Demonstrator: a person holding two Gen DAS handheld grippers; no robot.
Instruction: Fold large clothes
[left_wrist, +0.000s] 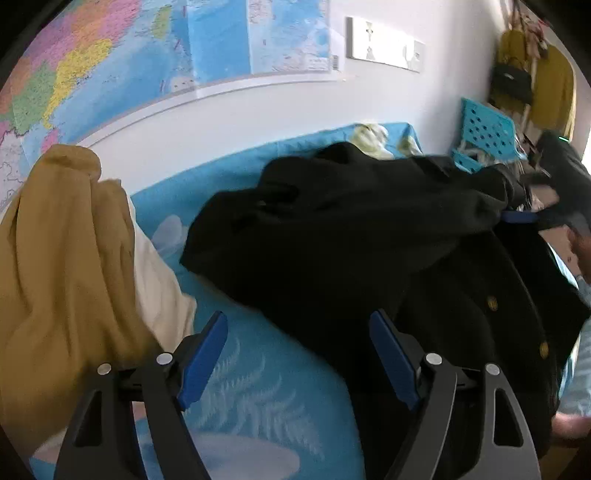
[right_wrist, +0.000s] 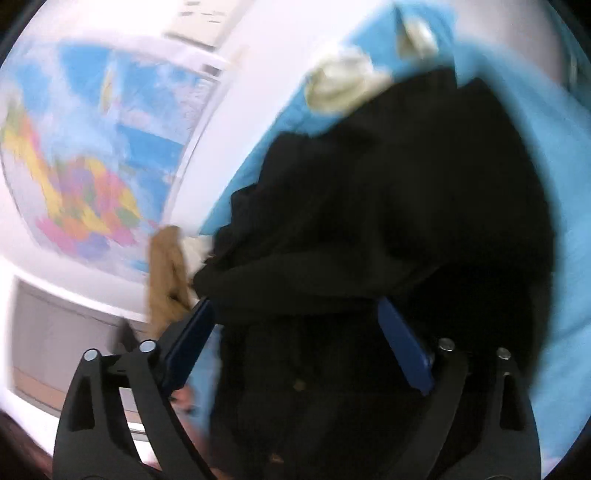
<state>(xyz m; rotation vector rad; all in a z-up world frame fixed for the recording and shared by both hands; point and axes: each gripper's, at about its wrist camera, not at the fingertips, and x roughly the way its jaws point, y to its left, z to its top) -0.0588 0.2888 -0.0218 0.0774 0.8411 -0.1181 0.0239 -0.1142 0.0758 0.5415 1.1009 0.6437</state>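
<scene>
**Black coat heaped on the blue bed, both grippers spread wide**

The black coat (left_wrist: 354, 229) lay bunched across the blue bedsheet (left_wrist: 258, 369), its gold buttons showing at the right side of the left wrist view. The left gripper (left_wrist: 299, 354) hung over the sheet with its blue pads wide apart; nothing was between them, and the right pad stood just beside the coat's near edge. To the left lay a mustard-yellow garment (left_wrist: 62, 258) with a cream piece under it. A coloured wall map (left_wrist: 129, 48) hung on the far wall, and a turquoise perforated basket (left_wrist: 487, 129) stood far right.

In the blurred right wrist view, the right gripper (right_wrist: 295, 343) was spread wide over the coat (right_wrist: 388, 221), its pads apart and pinching no cloth.
</scene>
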